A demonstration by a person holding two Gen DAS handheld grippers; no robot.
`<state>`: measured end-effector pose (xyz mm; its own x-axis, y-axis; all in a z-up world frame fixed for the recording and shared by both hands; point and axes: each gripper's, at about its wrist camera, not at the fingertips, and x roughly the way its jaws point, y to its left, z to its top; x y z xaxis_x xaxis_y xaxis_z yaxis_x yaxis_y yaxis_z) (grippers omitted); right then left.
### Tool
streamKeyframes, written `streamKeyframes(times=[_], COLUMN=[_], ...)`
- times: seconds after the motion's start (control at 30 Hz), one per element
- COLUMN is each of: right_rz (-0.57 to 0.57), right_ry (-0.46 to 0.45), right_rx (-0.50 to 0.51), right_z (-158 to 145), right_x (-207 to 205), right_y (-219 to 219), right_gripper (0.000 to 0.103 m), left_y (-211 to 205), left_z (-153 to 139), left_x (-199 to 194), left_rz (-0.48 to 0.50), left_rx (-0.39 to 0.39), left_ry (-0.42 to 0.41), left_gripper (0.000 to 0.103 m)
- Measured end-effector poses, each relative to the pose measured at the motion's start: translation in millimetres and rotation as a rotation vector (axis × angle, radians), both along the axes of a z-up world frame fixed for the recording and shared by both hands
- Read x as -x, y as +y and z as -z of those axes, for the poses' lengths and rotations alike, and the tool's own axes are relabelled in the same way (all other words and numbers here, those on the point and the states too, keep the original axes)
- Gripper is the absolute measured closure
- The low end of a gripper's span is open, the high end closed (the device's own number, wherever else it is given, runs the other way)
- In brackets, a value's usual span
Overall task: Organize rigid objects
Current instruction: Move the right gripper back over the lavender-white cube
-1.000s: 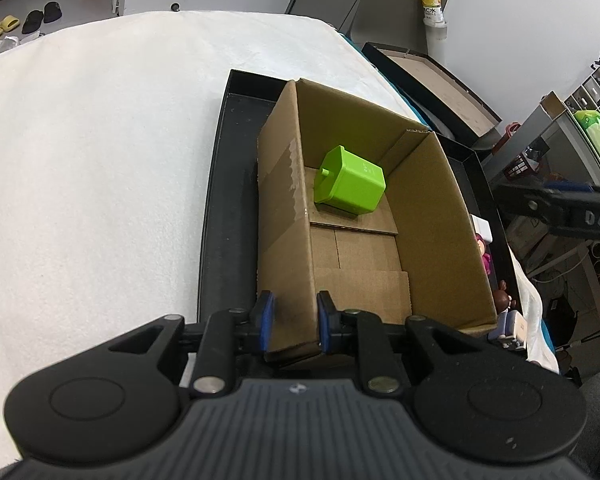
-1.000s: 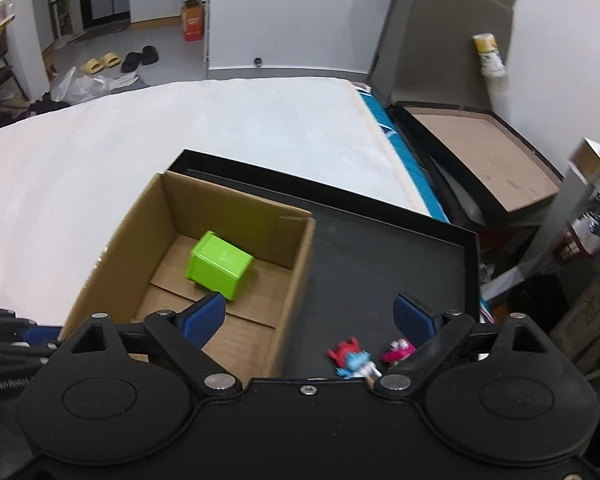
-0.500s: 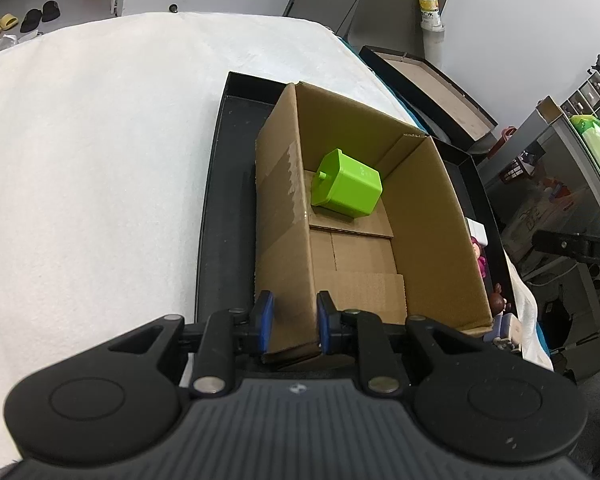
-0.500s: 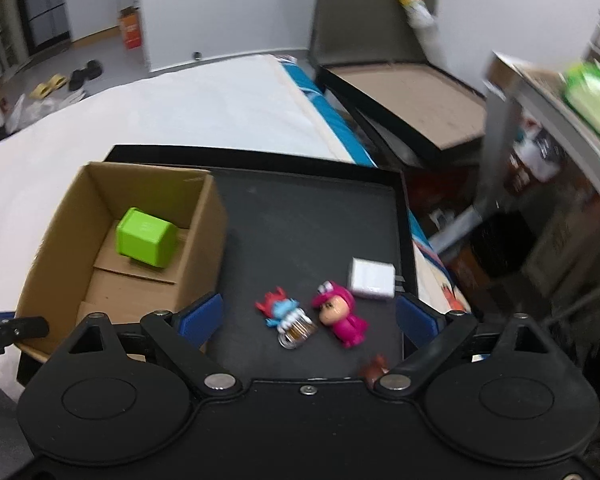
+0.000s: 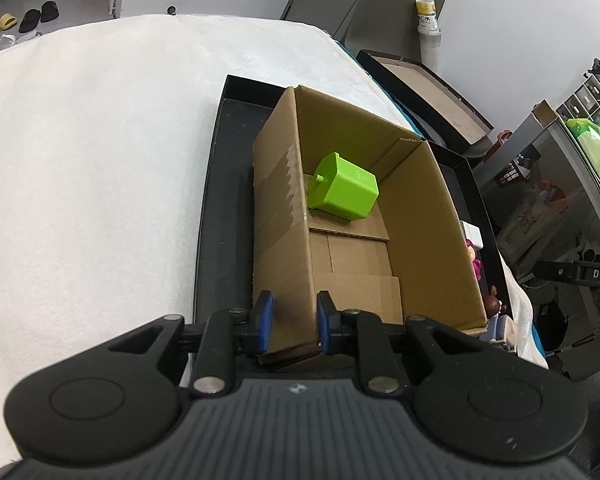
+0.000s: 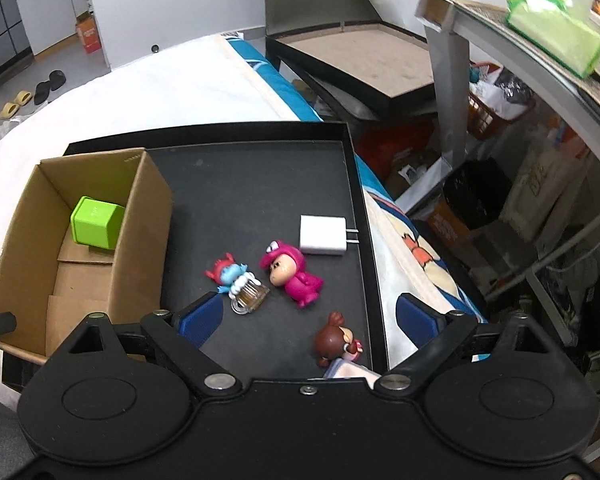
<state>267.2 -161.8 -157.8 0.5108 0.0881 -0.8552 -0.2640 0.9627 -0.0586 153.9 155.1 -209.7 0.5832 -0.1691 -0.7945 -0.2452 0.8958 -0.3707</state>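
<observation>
A cardboard box (image 5: 420,220) (image 6: 140,240) stands in the left part of a black tray (image 6: 260,184) (image 5: 224,208). A green cube (image 5: 342,190) (image 6: 96,222) lies inside the box at its far end. My left gripper (image 5: 292,320) is shut on the box's near left wall. On the tray floor to the right lie a white charger (image 6: 323,235), a pink figure (image 6: 292,274), a blue-and-red figure with a small jar (image 6: 240,284) and a brown-haired figure (image 6: 334,342). My right gripper (image 6: 308,318) hangs open above these toys, holding nothing.
The tray rests on a white-covered bed (image 5: 92,168). A second black tray (image 6: 352,60) sits on the floor beyond. A metal shelf (image 6: 520,52) with a green tissue pack (image 6: 556,38) stands at the right, with clutter under it.
My right gripper swung to the right, away from the box and over the toys, and rolled somewhat. The left gripper kept its hold on the box wall.
</observation>
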Motion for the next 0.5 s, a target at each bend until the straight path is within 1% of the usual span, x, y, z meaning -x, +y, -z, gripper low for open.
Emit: streamKeyframes(times=[0.23, 0.3, 0.4, 0.5], right_rz=[0.036, 0.06, 0.109, 0.14], right_ry=[0.045, 0.065, 0.11, 0.156], right_rx=[-0.018, -0.032, -0.066, -0.098], right_z=[14.7, 20.7, 29.3, 37.2], right_x=[-3.5, -5.0, -10.1, -16.2], right_y=[-12.6, -18.8, -30.3, -38.7], right_gripper=[0.01, 0.013, 0.021, 0.023], left_y=[-1.5, -2.7, -4.2, -4.4], left_z=[-0.4, -0.5, -0.1, -0.1], left_x=[-1.4, -1.9, -2.4, -2.3], left_rz=[-0.005, -0.003, 0.004, 0.001], left_rx=[-0.012, -0.016, -0.017, -0.023], left_ry=[0.01, 0.009, 0.007, 0.006], left_gripper=[0.082, 0.082, 0.082, 0.082])
